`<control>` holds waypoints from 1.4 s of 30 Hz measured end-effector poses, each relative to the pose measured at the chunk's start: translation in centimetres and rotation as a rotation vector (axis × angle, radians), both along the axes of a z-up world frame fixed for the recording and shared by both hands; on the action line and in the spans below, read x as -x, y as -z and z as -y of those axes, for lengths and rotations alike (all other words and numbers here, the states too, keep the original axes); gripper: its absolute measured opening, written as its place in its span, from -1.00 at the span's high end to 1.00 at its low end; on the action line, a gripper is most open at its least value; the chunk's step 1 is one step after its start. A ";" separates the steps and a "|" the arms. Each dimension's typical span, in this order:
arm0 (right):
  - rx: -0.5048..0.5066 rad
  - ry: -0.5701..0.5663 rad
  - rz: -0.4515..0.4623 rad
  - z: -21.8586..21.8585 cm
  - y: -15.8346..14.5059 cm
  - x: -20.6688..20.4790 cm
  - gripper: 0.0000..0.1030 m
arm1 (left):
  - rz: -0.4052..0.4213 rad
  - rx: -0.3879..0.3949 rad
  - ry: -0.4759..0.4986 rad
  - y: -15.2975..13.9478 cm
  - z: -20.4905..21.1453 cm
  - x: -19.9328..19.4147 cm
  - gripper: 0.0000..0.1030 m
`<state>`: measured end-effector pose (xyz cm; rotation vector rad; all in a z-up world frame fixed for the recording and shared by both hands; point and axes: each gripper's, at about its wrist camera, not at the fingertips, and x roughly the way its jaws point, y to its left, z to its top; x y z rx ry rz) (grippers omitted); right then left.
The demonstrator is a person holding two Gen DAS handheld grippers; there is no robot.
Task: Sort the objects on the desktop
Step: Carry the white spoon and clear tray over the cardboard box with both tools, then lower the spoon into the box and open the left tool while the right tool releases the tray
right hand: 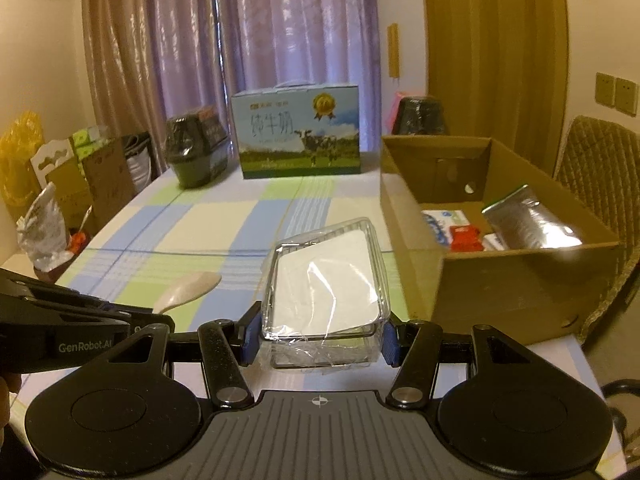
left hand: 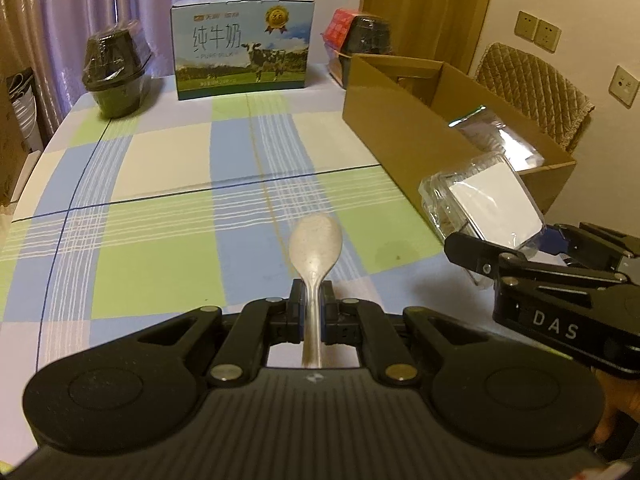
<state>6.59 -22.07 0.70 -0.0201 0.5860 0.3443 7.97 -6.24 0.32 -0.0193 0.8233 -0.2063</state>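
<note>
The left gripper has its jaws closed tight on the handle of a pale speckled plastic spoon, whose bowl sticks out ahead of the fingers, lifted above the checked blue, green and cream tablecloth. Just to its right, the right gripper stands at a wider set, its blue pads pressed against the two sides of a clear plastic box with a white card inside, wrapped in crinkled film. That box looks raised off the cloth too, though I can't be certain from here.

So both hands are loaded, and I'd say the carry to the container is the step in hand. The open brown cardboard box sits near the right gripper, off to its right, already holding a silver foil pouch, a small red packet and a white and blue packet. The next move, as I judge it, calls for lifting the clear box over the near cardboard wall and setting it down in the free floor at the back, then bringing the spoon across after it.

In the way: that near wall stands fairly high, and the two grippers are close beside each other, so going in one at a time seems wise. The film wrap may slip in the pads.

Farther back stand a blue and green milk carton case with a cow on it, a dark wrapped tub to its left, and another dark tub with a red pack behind the cardboard box. None of these blocks the path.
</note>
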 end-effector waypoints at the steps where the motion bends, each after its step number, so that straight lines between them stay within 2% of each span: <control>1: -0.001 0.004 0.005 0.3 -0.2 0.1 -0.04 | 0.000 0.005 0.002 -0.2 0.3 0.0 0.93; 16: -0.016 0.113 0.094 7.2 -4.1 -0.5 -0.04 | 0.031 0.083 0.078 -4.0 6.1 -2.2 0.93; 29: -0.001 0.175 0.155 13.1 -6.7 -4.9 -0.04 | 0.066 0.146 0.118 -6.9 11.9 -7.5 0.93; 42: -0.008 0.176 0.145 16.0 -6.6 -9.7 -0.04 | 0.057 0.184 0.114 -7.1 15.9 -12.0 0.93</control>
